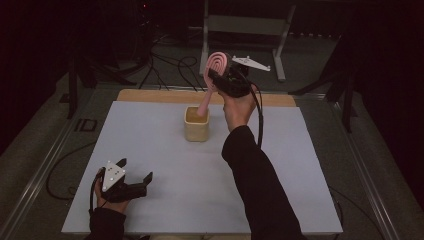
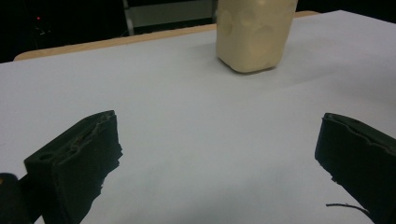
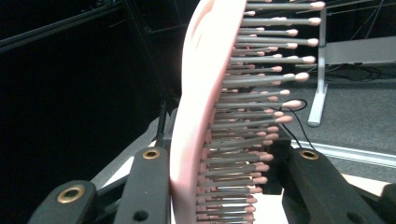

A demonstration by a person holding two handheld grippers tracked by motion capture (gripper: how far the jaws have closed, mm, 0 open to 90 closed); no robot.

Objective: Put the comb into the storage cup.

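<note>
**Pink hairbrush held above the cream holder, handle tip at the opening**

The pink hairbrush is pinched at its head by the right claw, which is raised over the far middle of the counter. In the right gripper view the jaws are seen closed on the head: one pad lies flat against the smooth pink back, the other presses into the bristles. The grip is taken at the head, it is judged, so that the handle is left free to hang down and be guided.

The brush is held nearly upright, handle downward, slightly tilted. Its lower end meets the mouth of the cream holder; whether the tip is already inside or just at the rim cannot be told from the high view. The step in hand is judged to be the standing of the brush in the holder, or its lifting out; the pictures do not decide which.

The head is oval, with concentric ridges on its back. The bristles are grey pins with pale pink ball tips, set in dense rows.

The left claw rests low at the near left of the counter, spread wide with nothing between its jaws, well apart from the holder. It is judged to be parked there, out of the working path.
</note>
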